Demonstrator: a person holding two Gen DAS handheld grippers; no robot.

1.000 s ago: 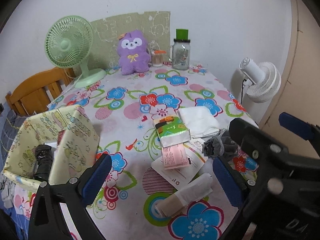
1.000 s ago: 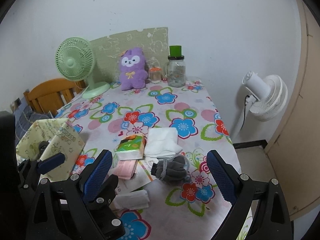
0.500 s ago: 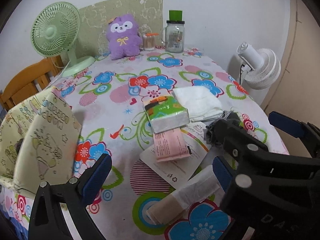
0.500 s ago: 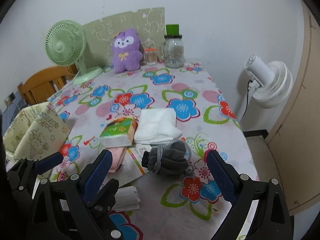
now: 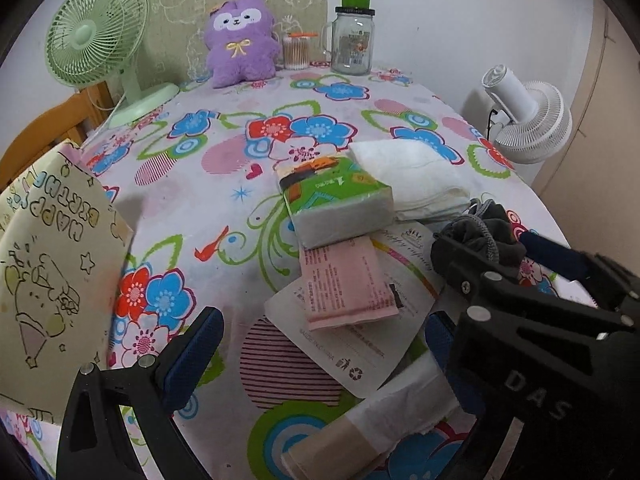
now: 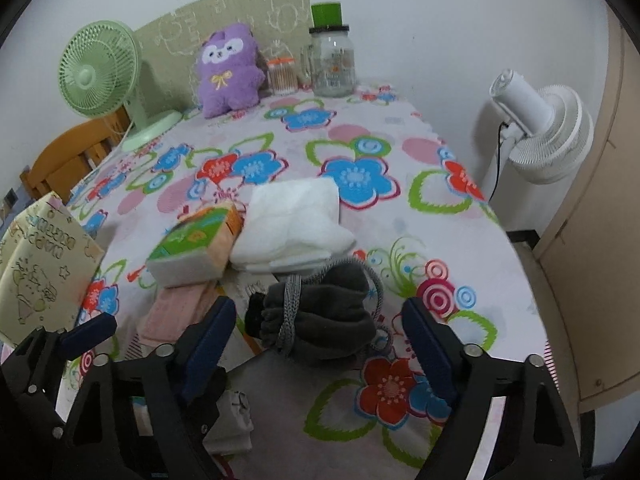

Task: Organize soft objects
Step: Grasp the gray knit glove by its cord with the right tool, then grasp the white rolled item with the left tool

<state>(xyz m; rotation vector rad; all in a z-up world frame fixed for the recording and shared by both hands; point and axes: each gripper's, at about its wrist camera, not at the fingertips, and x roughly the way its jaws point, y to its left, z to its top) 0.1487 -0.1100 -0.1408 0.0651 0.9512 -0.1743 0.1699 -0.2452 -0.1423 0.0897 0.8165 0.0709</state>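
Note:
A dark grey glove bundle tied with a grey cord lies on the flowered tablecloth. My right gripper straddles it. Its jaws are closing, with the glove between them and the blue pads clear of it on both sides. Behind the glove sit a folded white cloth and a green tissue pack. My left gripper hangs open above a pink packet and a white pouch, holding nothing. A paper-wrapped roll lies nearest. The right gripper hides part of the left one's right finger.
A yellow gift bag stands open at the table's left edge. At the back are a purple plush, a green fan, a cotton-swab tub and a glass jar. A white fan stands off the right edge.
Both grippers have sunk toward the table. The right one came down around the grey glove and its jaws have narrowed. The left one now hangs lower over the packets.

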